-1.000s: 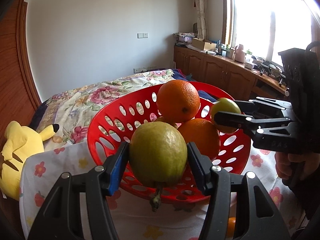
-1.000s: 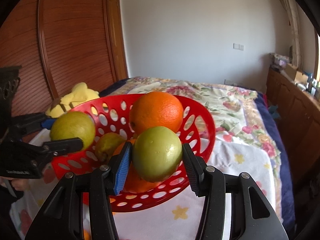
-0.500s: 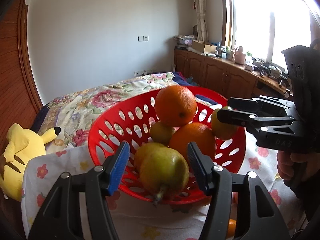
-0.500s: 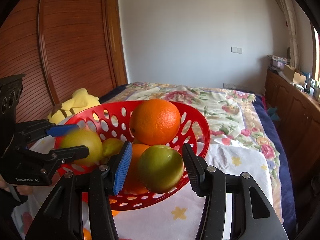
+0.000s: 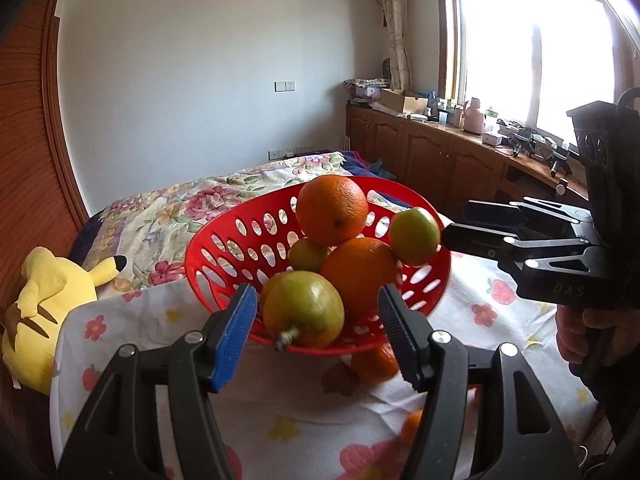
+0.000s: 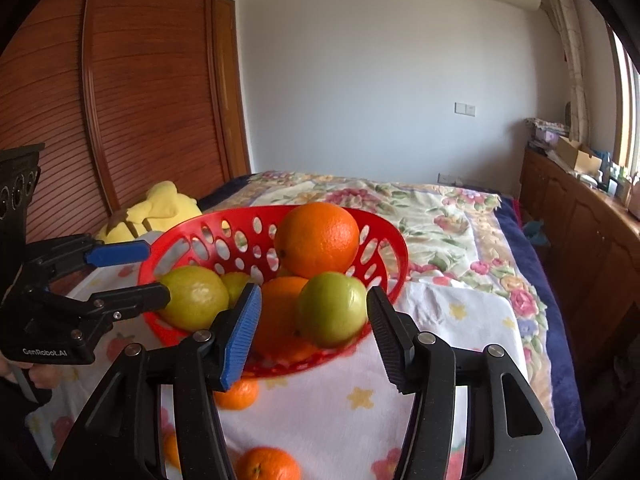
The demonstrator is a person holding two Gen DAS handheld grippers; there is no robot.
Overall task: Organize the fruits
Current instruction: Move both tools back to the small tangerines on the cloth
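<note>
"GenRobot.AI" on left gripper (image 6: 132, 276)

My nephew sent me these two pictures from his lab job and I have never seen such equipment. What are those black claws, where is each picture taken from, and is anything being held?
The black claws are hand-held two-finger grippers; a person carries one in each hand, and you can see a hand on a handle. Each gripper has a camera looking forward along its fingers. One picture comes from the left gripper, the other from the right gripper, so each also sees the other from the side.

On a flowered cloth sits a red basket with oranges and green fruits. A few small oranges lie loose on the cloth, and a yellow plush toy lies to one side.

Nothing is gripped. Both grippers' jaws are opening: a green fruit with a stem and a round green fruit show between the fingers, but they rest in the basket.
</note>
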